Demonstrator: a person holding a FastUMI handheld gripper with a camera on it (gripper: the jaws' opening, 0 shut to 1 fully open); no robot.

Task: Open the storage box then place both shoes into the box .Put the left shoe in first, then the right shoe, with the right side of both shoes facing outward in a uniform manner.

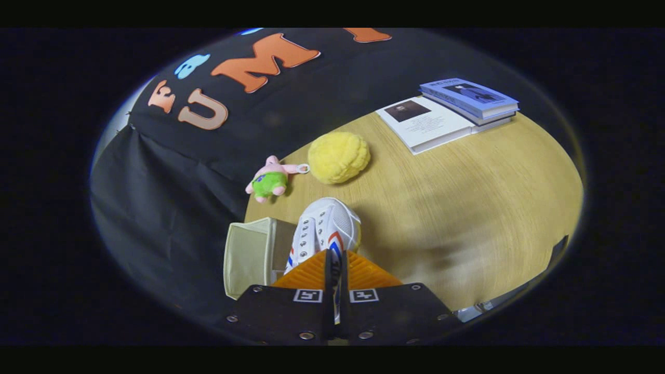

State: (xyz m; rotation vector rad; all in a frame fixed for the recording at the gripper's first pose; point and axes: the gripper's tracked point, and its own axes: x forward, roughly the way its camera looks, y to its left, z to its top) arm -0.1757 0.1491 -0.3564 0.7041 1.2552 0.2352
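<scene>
The gripper (336, 259) has its two fingers (311, 272) pressed close together, clamped on the edge of a white shoe (324, 228) with red and blue stripes on its side; a thin strip of the shoe shows in the narrow slit between them. The shoe's toe points away from the fingers, its row of lace eyelets facing up and to the left, and it seems to hang above the wooden bench (467, 208) rather than rest on it, though that is hard to tell for sure. Just left of the shoe and touching it in the view stands the cream storage box (249, 257), open at the top, near the left edge of the bench. Farther off, beyond the shoe, lies a round yellow plush ball (338, 157), and just left of that a small pink plush toy (270, 179) in green shorts. At the far right of the bench is a stack of books (470, 98) resting partly on an open white booklet (423, 124).
</scene>
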